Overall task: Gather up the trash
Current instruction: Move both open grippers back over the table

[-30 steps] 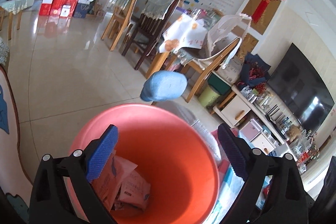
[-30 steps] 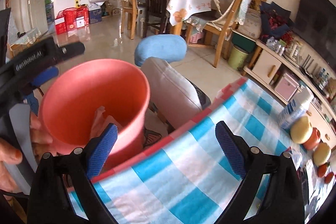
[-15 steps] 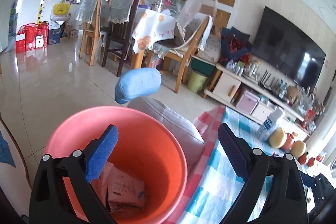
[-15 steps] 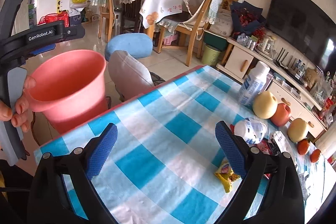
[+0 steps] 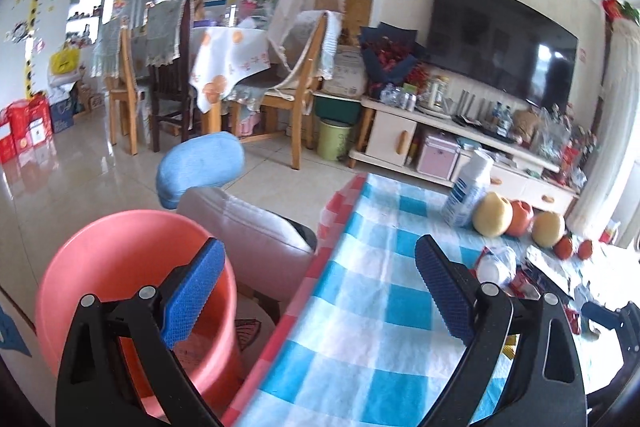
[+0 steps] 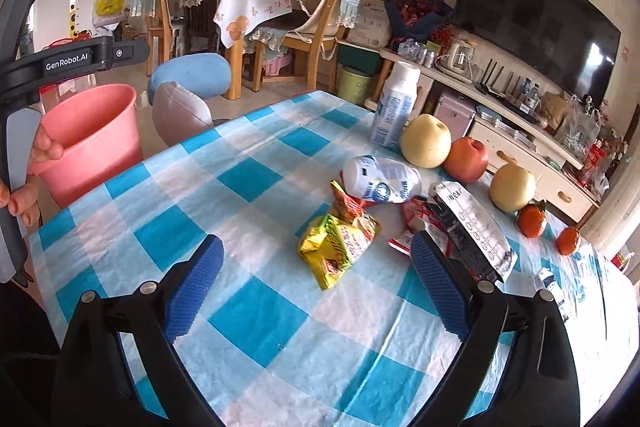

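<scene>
Right wrist view looks down across a table [image 6: 240, 211] covered in a blue-and-white checked cloth, and the yellow snack wrapper [image 6: 334, 247] on that cloth serves as the landmark. The right gripper [image 6: 316, 291] hangs just on the near side of the wrapper with its blue-padded jaws spread wide and nothing between them. Touching the wrapper's far edge is a crumpled orange-red wrapper [image 6: 352, 207], and just beyond that a white plastic bottle [image 6: 382, 179] lies on its side. To the right of the yellow wrapper sit red packets [image 6: 416, 223] and a black-and-white carton [image 6: 472, 231] lying flat. Farther beyond stand an upright white bottle [image 6: 396, 111], two pale pears [image 6: 426, 141], a red apple [image 6: 466, 159] and two small oranges [image 6: 532, 221].

Well to the left of the wrapper, off the table's edge, a pink bucket [image 6: 94, 135] stands beside a grey cushion [image 6: 182, 111]. A hand [image 6: 28, 171] there grips the left device's handle close to the bucket's rim.

Left wrist view shows the left gripper [image 5: 318, 301] also gaping wide and empty, one pad over the bucket's [image 5: 120, 267] rim and the other over the cloth. Paper trash is dimly visible inside the bucket behind the finger.
</scene>
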{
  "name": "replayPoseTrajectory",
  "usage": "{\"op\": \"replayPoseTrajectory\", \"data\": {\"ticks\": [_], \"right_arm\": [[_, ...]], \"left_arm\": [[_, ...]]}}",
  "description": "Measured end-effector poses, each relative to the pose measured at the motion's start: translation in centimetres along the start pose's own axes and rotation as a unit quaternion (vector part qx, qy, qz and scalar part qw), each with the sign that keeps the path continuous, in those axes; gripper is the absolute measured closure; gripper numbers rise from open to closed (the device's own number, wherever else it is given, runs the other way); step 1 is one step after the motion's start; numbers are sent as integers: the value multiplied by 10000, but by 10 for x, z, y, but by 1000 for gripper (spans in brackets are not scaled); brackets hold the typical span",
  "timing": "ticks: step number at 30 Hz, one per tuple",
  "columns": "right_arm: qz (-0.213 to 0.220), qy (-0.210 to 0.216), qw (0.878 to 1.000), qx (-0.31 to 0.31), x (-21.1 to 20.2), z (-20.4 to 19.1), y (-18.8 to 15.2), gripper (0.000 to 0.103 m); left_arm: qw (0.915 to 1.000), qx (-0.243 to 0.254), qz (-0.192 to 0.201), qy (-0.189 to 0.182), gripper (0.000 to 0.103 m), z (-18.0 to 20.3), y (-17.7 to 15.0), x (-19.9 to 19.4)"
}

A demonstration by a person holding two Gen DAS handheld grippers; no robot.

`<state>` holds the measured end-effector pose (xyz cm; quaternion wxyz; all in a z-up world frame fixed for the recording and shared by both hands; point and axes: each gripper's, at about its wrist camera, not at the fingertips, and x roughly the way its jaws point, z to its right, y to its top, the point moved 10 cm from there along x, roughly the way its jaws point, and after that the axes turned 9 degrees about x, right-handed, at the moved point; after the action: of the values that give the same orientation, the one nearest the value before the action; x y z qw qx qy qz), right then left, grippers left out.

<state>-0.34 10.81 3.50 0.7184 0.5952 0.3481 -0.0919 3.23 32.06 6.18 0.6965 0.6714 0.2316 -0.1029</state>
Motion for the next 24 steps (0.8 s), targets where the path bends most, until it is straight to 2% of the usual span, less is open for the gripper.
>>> {"op": "replayPoseTrajectory", "data": {"ticks": [7,11,16,24], "right_arm": [[228,97,9984,503,-13,36,-3,7],[209,120,9966,785,-16,61,-9,7],[124,-57,9913,1309,-21,102,-18,7],[110,-487,9729,2256,-36,175,-38,7]], "left_arm": [[9976,645,-86,-246,8,63,-4,7],[9950,927,-225,-294,8,91,-10,12],[9908,1106,-461,-636,8,122,-22,18],[9737,1722,-808,-1252,8,188,-47,24]]}}
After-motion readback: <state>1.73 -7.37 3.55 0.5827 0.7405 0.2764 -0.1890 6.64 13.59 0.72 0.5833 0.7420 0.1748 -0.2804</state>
